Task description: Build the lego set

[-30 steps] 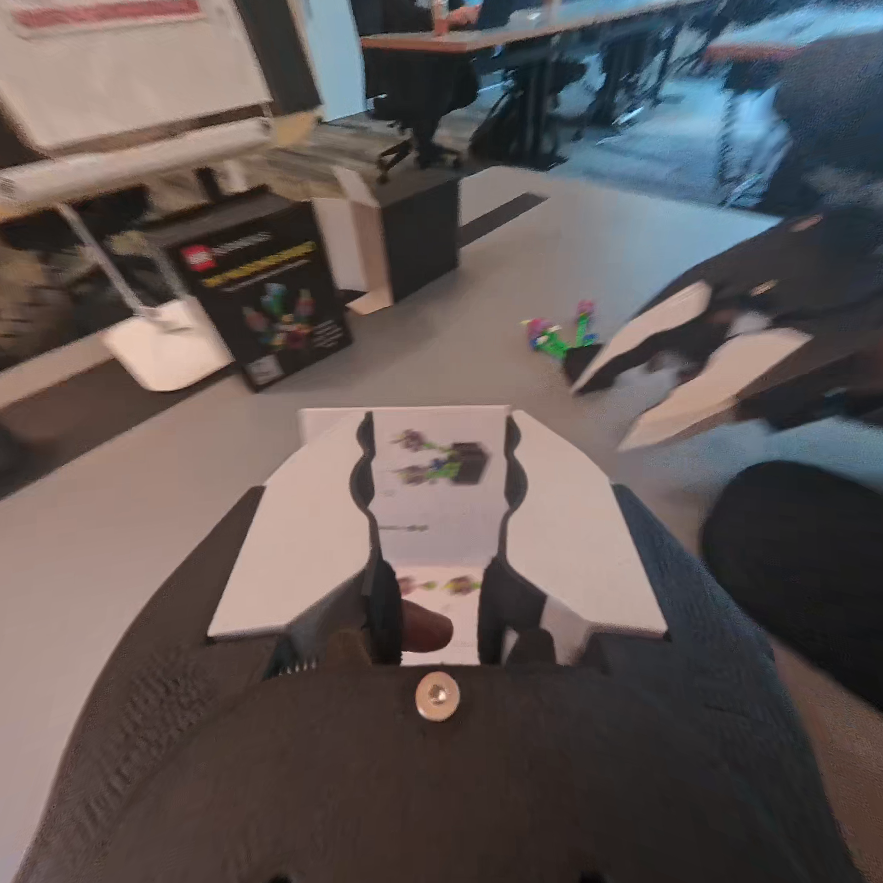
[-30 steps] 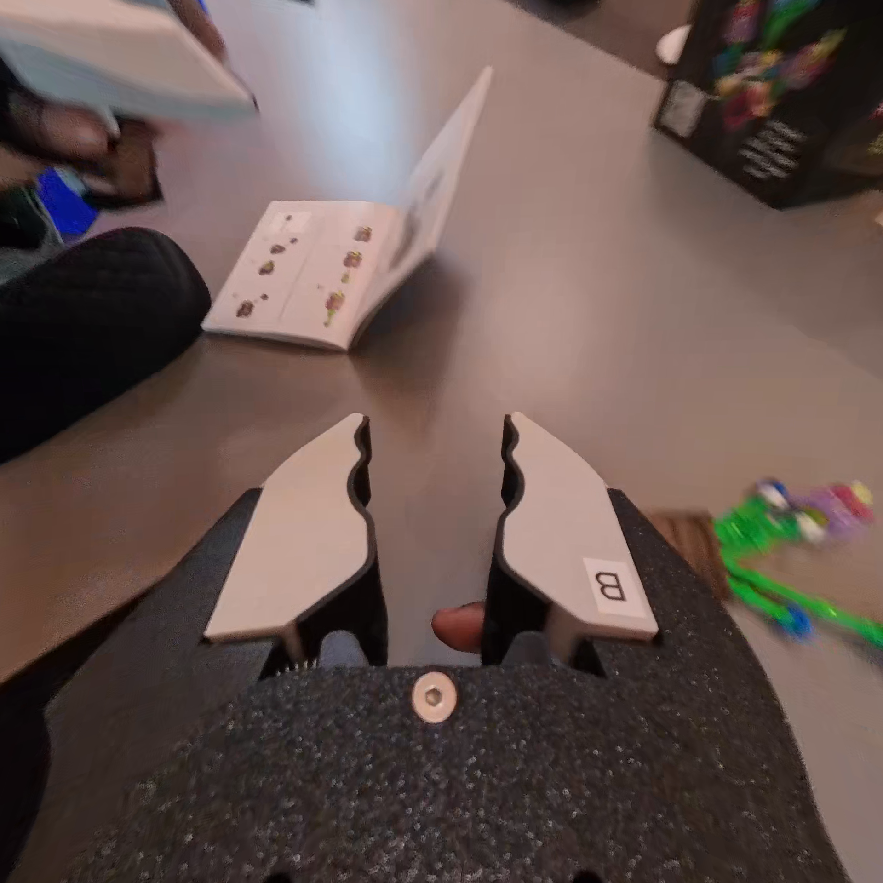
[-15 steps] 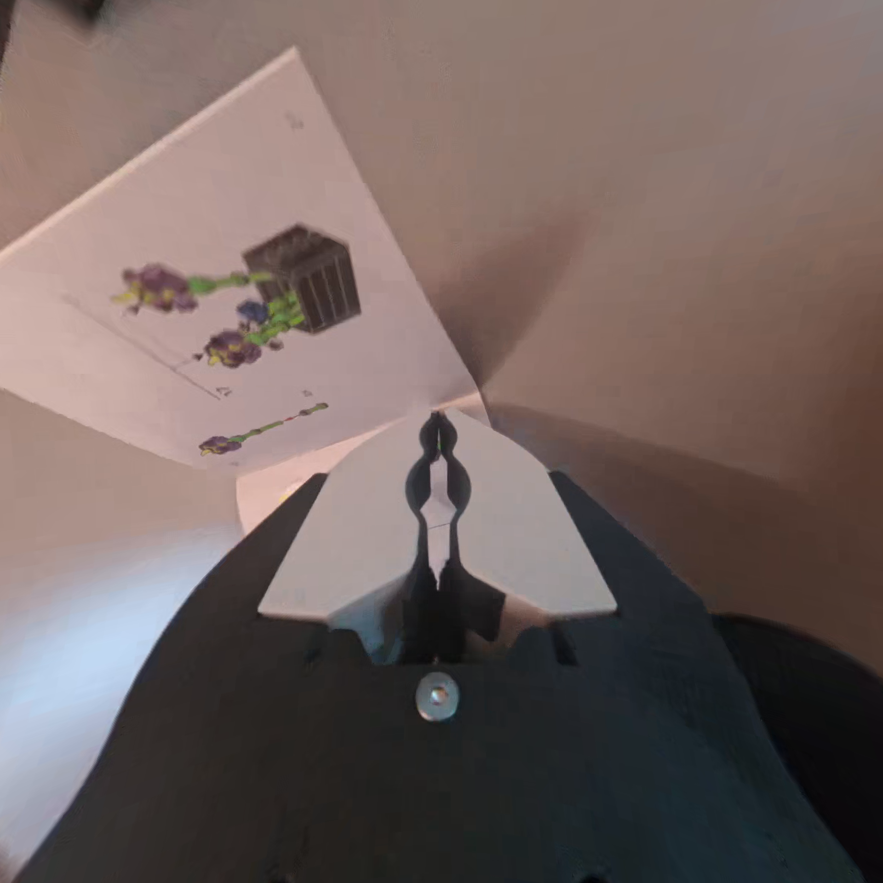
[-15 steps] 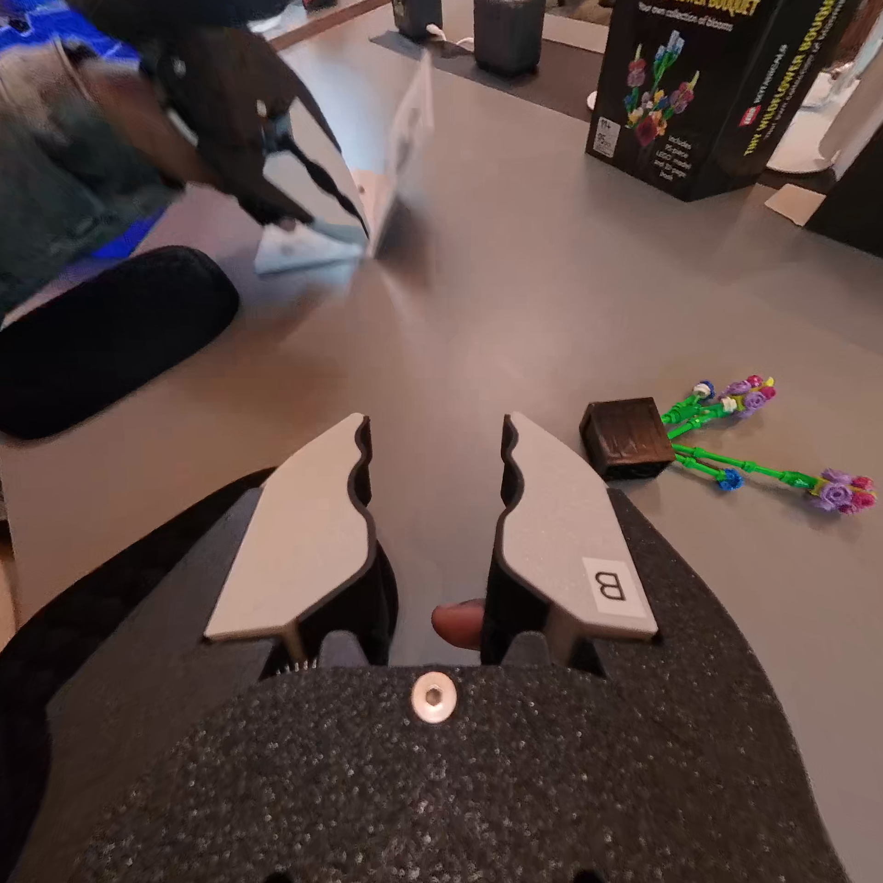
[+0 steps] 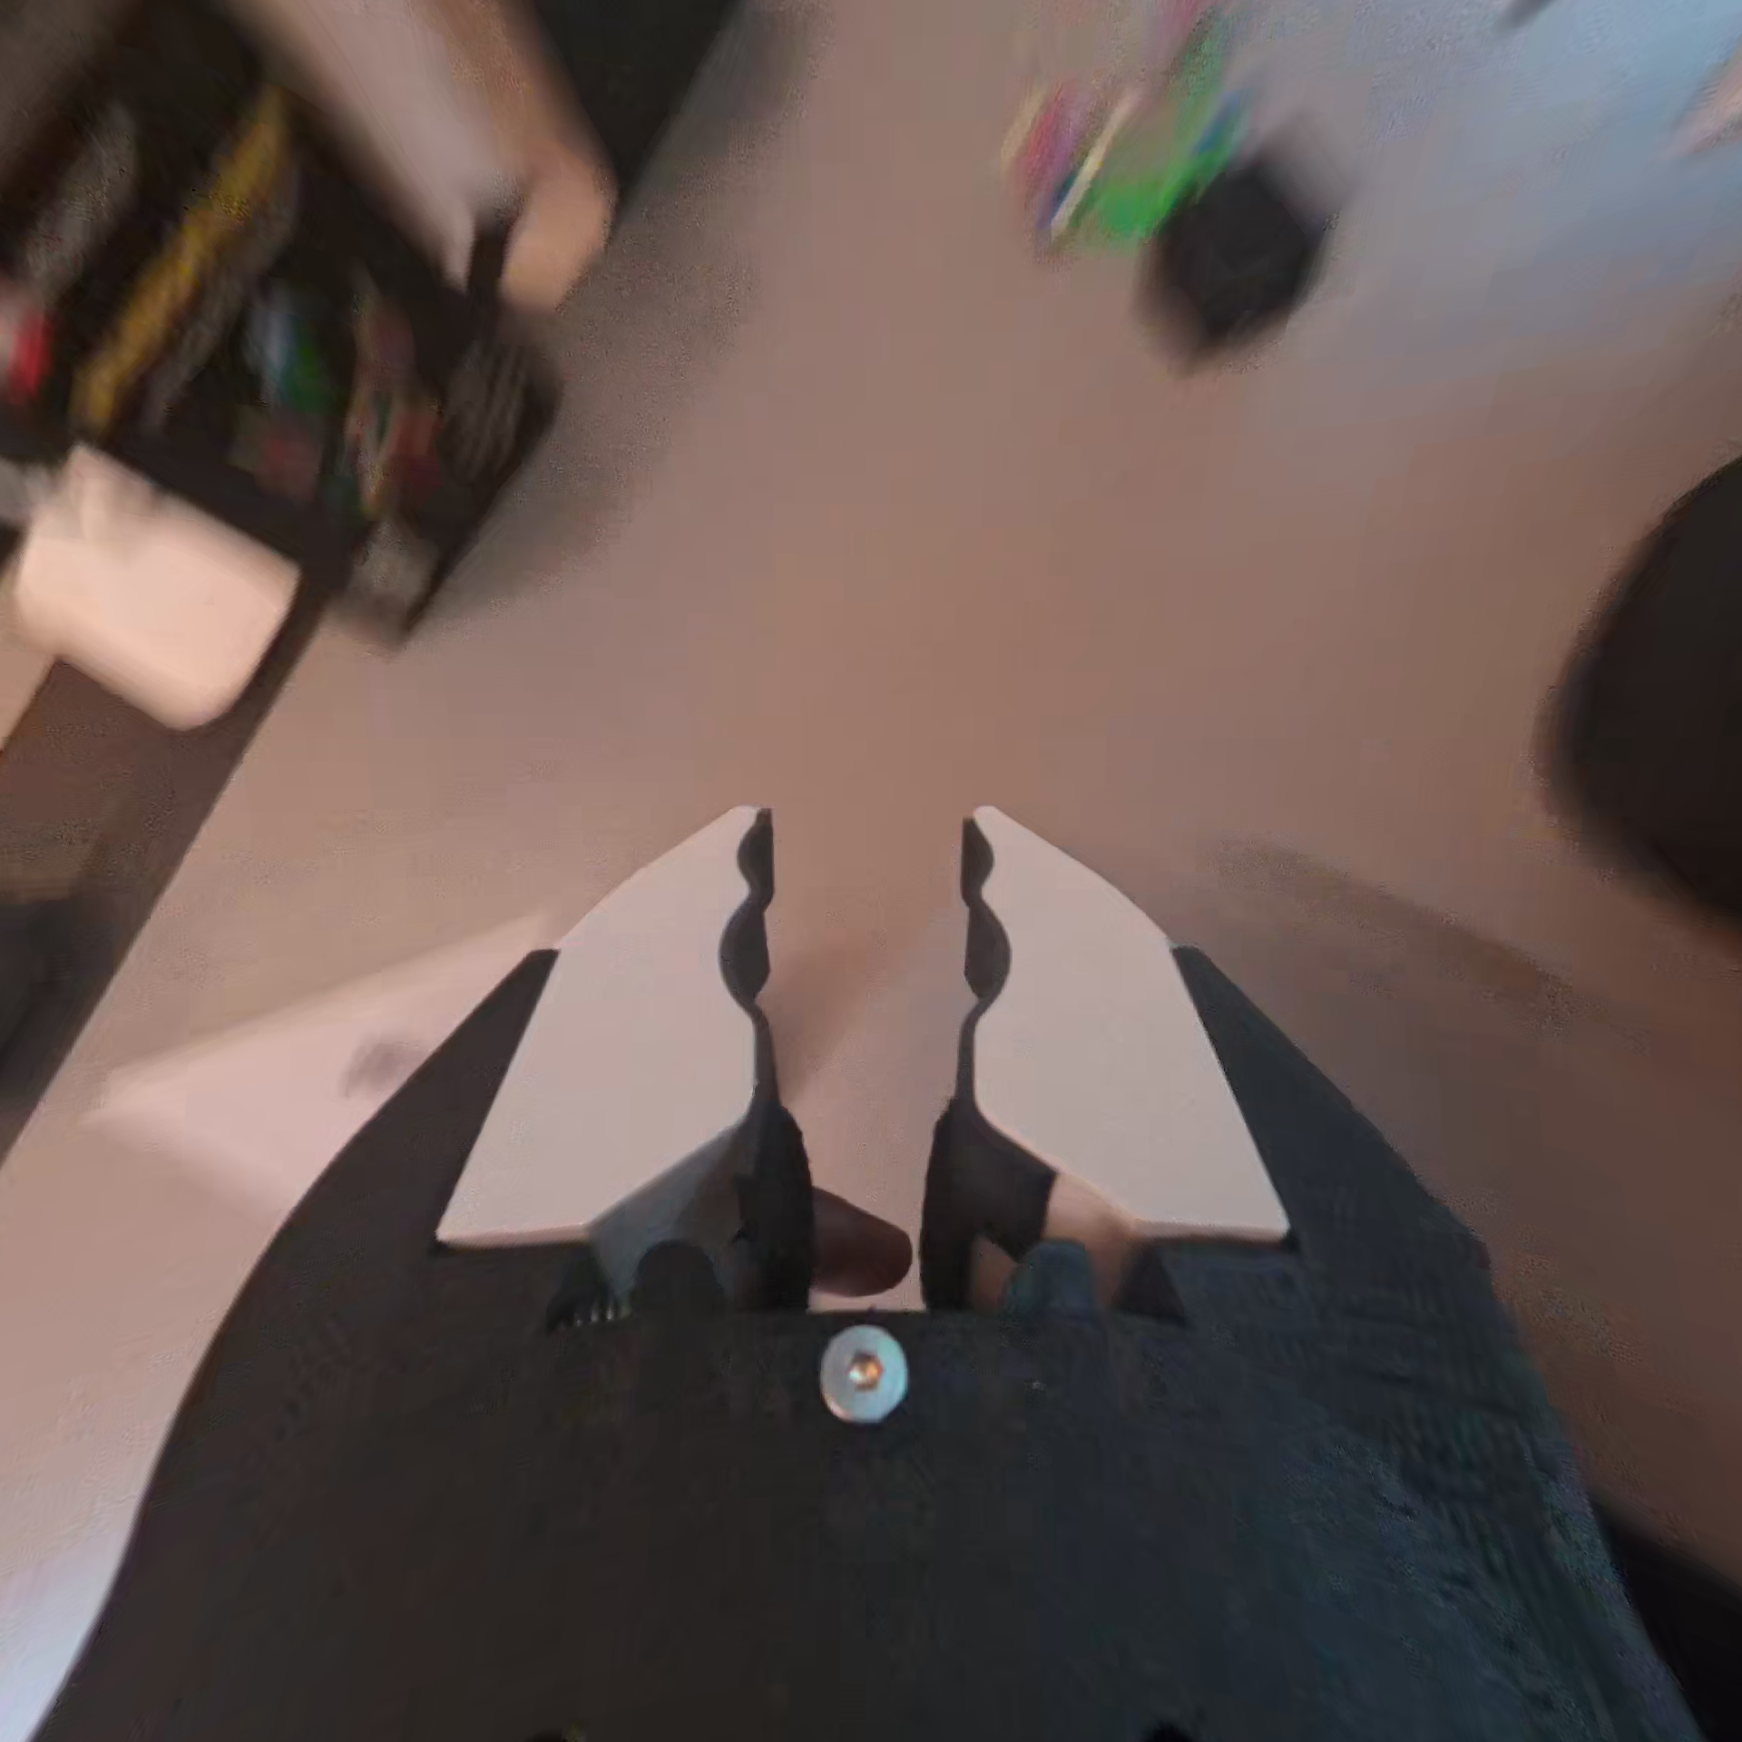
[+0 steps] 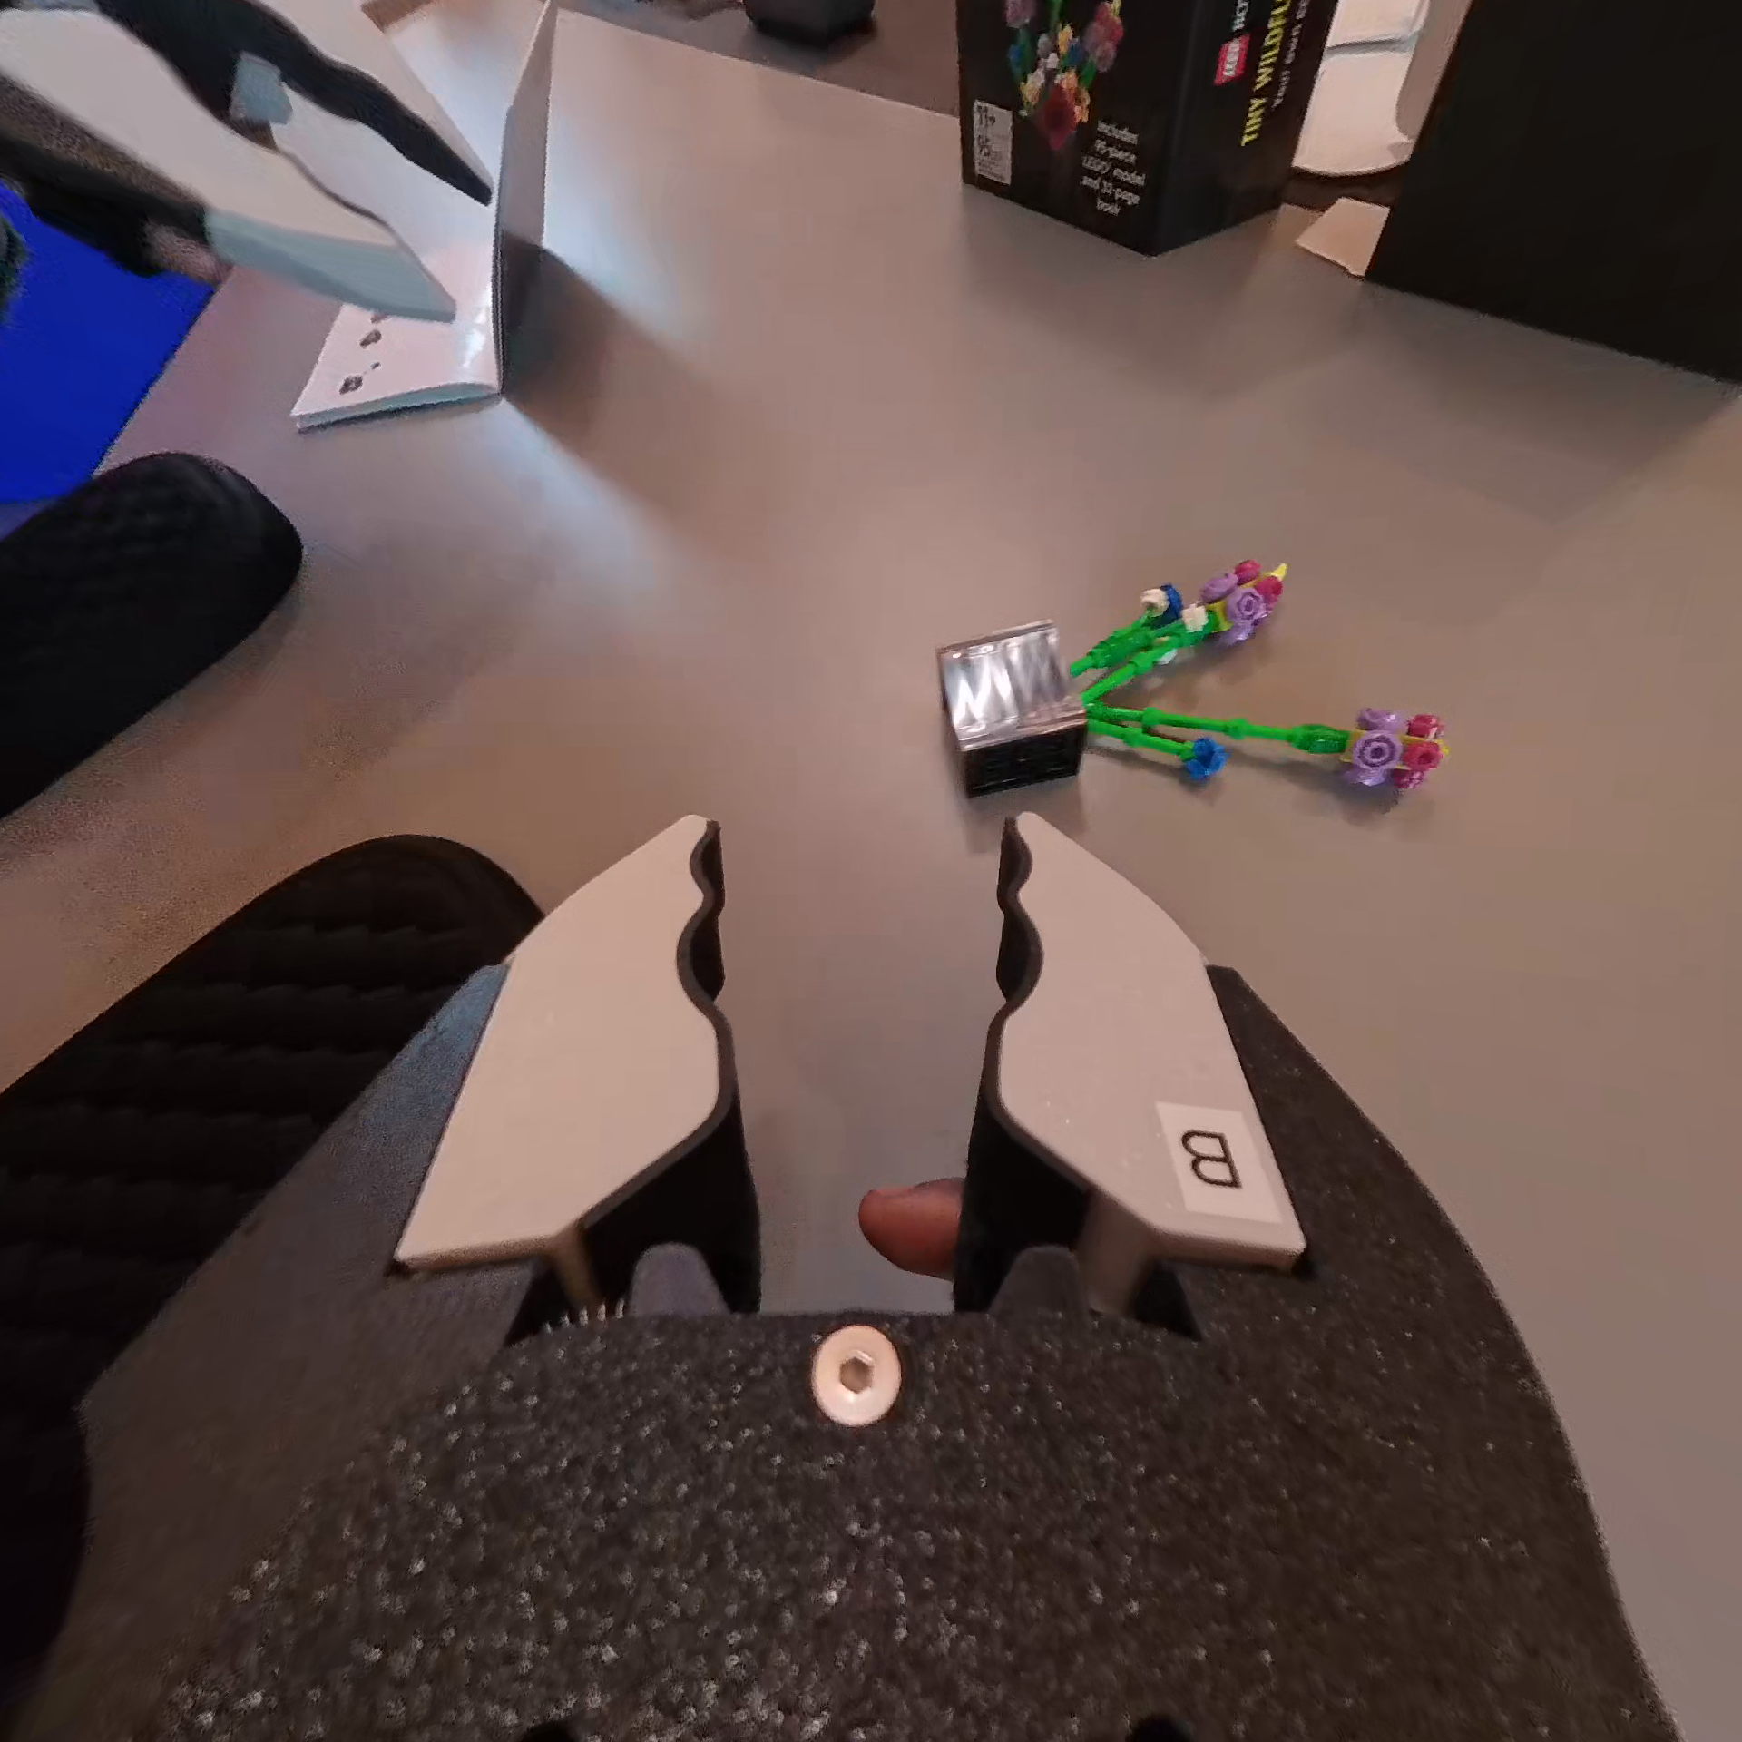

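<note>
A small lego bouquet lies on its side on the grey table: a dark pot with green stems and purple, pink and blue flowers. My right gripper is open and empty, just short of the pot and to its left. My left gripper is open and empty above the table; it also shows blurred at the upper left of the right wrist view. The instruction booklet stands half open under it. In the blurred left wrist view the pot and stems lie far ahead.
The black lego box stands at the back of the table, blurred at the left in the left wrist view. A dark block stands at the back right. Black padded shapes lie at the table's near left. One gripper's finger ends stand about 20 centimetres off the other's. Between my right fingertips and the dark pot there is roughly 5 centimetres. Seen from the left wrist view as well.
My left gripper was shut on a booklet page half a second ago; now it is open and has swung away from the page. The right gripper's view has moved toward the bouquet.
</note>
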The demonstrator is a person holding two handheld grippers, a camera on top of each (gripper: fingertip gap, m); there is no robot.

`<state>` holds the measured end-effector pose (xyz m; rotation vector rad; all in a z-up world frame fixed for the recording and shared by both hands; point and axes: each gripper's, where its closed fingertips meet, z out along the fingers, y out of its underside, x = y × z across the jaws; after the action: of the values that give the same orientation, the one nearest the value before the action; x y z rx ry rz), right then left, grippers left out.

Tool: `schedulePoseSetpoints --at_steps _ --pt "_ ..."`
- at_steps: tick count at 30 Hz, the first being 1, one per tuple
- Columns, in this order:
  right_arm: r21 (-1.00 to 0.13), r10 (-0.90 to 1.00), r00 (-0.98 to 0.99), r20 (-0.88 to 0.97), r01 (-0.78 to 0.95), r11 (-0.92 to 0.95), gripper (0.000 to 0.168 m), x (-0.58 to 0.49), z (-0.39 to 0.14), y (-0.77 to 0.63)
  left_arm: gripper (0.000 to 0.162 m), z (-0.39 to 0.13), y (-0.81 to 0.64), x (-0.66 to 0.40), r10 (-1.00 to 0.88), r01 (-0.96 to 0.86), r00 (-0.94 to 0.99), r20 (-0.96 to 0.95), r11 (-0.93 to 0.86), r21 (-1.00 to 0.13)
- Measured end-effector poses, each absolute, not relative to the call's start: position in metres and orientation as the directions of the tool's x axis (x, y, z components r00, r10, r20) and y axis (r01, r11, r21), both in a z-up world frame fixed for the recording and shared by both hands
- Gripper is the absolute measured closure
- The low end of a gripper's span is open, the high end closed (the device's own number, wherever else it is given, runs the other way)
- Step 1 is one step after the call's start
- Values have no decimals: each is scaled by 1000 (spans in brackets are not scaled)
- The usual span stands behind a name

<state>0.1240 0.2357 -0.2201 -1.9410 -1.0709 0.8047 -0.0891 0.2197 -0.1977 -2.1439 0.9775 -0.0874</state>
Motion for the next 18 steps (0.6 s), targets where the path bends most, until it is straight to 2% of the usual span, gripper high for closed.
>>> schedulePoseSetpoints --at_steps 1,2,4,8,12,15,16,18 --pt "-848 879 446 -170 387 -361 113 125 -220 242 122 -190 218 -53 -733 -582 653 -188 -328 -744" --pt "-853 880 443 -171 381 -357 113 126 -221 249 120 -187 213 -21 -798 -541 589 -129 -271 -796" --pt "-862 891 431 -141 389 -324 113 124 -223 263 119 -194 216 23 -855 -473 518 -6 -281 -835" --pt "-859 935 353 -19 473 -196 113 108 -232 274 119 -218 251 51 -845 -384 516 141 -375 -844" --pt "-811 950 301 82 574 -112 114 96 -249 285 119 -224 260 53 -814 -297 500 297 -483 -824" --pt "-760 958 261 117 644 -82 121 93 -262 288 119 -226 261 48 -801 -258 488 348 -513 -819" --pt "-749 958 248 142 660 -59 133 92 -263 288 119 -227 260 48 -797 -249 482 364 -522 -816" --pt "-737 951 220 218 676 12 133 91 -262 287 119 -229 262 46 -780 -226 483 397 -549 -805"
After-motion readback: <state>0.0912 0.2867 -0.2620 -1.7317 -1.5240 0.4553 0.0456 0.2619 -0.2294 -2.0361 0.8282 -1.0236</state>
